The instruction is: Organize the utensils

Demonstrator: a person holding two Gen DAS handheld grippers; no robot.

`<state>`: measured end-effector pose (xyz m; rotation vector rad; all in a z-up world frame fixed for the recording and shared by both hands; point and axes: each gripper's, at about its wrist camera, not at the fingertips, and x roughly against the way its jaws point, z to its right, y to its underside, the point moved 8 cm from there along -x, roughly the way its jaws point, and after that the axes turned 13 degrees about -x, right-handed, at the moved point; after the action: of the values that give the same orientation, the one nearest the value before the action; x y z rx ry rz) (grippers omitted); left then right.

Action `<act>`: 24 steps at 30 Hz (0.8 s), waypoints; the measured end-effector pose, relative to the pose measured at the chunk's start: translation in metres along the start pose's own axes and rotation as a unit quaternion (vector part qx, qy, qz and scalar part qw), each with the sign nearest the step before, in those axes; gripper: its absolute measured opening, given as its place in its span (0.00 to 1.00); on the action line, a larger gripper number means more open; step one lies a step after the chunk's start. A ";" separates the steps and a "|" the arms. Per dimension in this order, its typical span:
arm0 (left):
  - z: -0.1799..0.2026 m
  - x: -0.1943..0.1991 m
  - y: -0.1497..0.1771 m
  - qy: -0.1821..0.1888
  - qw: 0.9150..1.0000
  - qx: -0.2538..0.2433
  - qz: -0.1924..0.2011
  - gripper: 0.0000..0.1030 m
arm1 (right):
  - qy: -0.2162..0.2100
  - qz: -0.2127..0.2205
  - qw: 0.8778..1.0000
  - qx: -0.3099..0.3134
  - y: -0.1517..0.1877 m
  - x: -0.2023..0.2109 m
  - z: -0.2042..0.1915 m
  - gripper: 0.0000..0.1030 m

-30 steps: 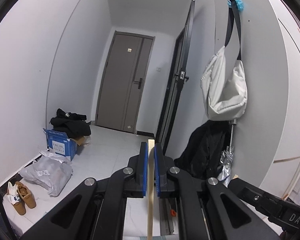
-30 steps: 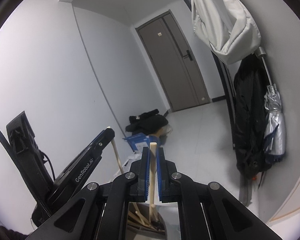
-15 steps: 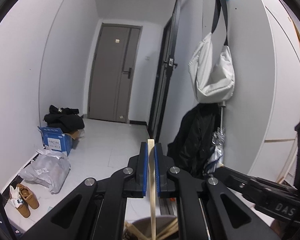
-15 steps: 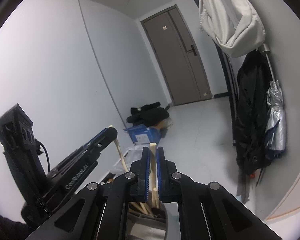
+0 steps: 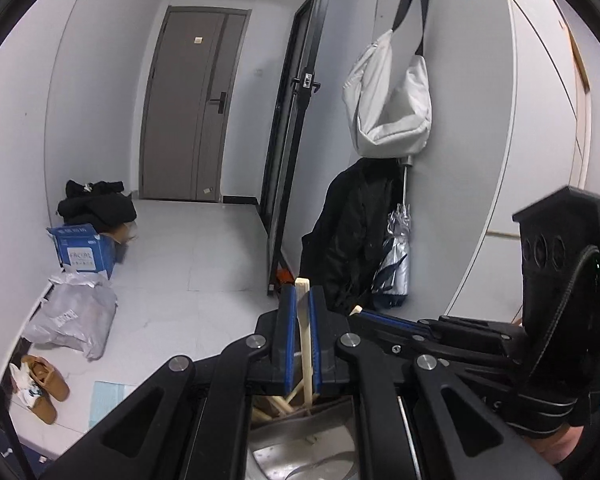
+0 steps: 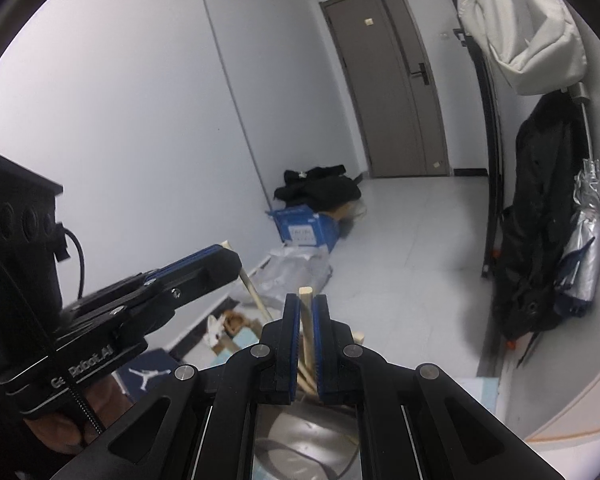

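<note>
Two black grippers are at work: the left gripper (image 5: 303,312) and the right gripper (image 6: 306,316), each clamped on one wooden chopstick (image 5: 306,344), so two chopsticks are held. Several more lie in the one metal container (image 6: 304,440) beneath them; their exact number cannot be made out. Round the hallway I count one closed grey door (image 5: 192,104), one white bag (image 5: 392,100) hanging on the wall, one dark coat (image 5: 352,236), one folded umbrella (image 5: 396,256), one blue cardboard box (image 5: 82,248), one grey plastic parcel (image 5: 74,314), and two brown shoes (image 5: 44,384).
</note>
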<state>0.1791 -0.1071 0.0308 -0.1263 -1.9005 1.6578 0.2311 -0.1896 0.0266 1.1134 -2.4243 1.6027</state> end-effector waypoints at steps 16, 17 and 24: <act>-0.009 0.012 0.037 0.027 0.994 0.045 -0.098 0.08 | 0.020 -0.024 0.999 -0.013 0.033 0.026 0.003 0.21; -0.009 0.017 0.035 0.022 0.993 0.051 -0.101 0.08 | 0.020 -0.017 1.000 -0.013 0.034 0.034 0.001 0.24; -0.031 0.063 0.020 -0.058 0.988 0.131 -0.065 0.62 | 0.021 0.036 0.998 -0.036 0.039 0.079 -0.012 0.49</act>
<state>0.1372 -0.0481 0.0367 0.1998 -1.7143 1.8395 0.1460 -0.2146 0.0324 0.9829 -2.5007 1.5282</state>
